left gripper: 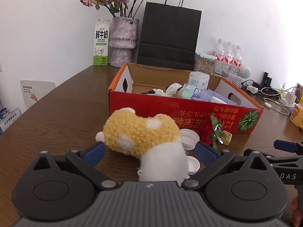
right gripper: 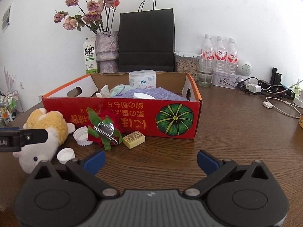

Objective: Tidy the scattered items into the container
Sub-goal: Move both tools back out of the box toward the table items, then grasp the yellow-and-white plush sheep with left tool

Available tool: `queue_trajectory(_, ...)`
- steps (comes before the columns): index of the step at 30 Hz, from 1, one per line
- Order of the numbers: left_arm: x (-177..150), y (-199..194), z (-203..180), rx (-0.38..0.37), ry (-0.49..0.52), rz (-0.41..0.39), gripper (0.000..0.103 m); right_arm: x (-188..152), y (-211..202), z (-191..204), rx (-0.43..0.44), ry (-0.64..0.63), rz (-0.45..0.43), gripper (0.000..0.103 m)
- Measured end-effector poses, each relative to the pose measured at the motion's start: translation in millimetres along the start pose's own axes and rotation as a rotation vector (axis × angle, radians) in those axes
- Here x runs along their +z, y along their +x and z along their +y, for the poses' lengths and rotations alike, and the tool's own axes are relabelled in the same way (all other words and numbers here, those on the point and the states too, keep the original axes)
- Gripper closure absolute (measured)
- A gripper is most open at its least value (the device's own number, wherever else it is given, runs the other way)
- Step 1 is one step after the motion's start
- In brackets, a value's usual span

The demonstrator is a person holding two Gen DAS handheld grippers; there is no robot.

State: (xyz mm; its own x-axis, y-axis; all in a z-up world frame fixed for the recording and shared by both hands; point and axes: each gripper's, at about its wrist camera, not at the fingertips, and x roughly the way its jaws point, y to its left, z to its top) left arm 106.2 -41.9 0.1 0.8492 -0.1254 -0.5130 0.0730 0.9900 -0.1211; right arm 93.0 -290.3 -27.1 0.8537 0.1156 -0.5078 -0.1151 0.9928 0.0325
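A yellow and white plush toy [left gripper: 140, 134] lies on the wooden table in front of the red cardboard box [left gripper: 185, 111]. My left gripper [left gripper: 149, 150] is open with its blue fingers on either side of the plush, not closed on it. Beside the plush lie a large white bottle cap [left gripper: 189, 138], a small white cap [left gripper: 193, 164], a red artificial rose [right gripper: 104, 132] with a metal clip, and a yellow block [right gripper: 134, 139]. My right gripper [right gripper: 151, 158] stands open over bare table, nothing between its fingers. The box [right gripper: 121, 113] holds a cotton swab tub, tissues and a purple cloth.
Behind the box stand a vase of dried roses [right gripper: 106, 51], a milk carton [left gripper: 101, 45], a black paper bag [right gripper: 146, 39], water bottles [right gripper: 219, 53] and a seed container [right gripper: 186, 62]. Cables and chargers [right gripper: 272, 98] spread over the table's right side.
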Motion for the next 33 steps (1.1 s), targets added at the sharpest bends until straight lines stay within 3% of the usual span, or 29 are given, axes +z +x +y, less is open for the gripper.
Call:
queue_trajectory(11,-1,15,-5,-0.003,-0.038,0.015,0.000,0,4,2,-0.006,-0.012,0.021,0.000)
queue_trajectory(14,-2,18,-8,0.013,-0.019,0.021,0.015,0,5,2,-0.008,-0.009,0.026,0.000)
queue_trajectory(16,-2,20,-8,0.011,-0.020,0.034,0.036,0,5,2,-0.008,-0.010,0.028,0.000)
queue_trajectory(18,-4,22,-9,-0.003,-0.018,0.043,0.044,0,5,2,-0.009,-0.011,0.029,0.000)
queue_trajectory(33,-2,4,2,-0.022,-0.065,-0.014,0.049,0,7,1,-0.024,-0.006,0.039,0.000)
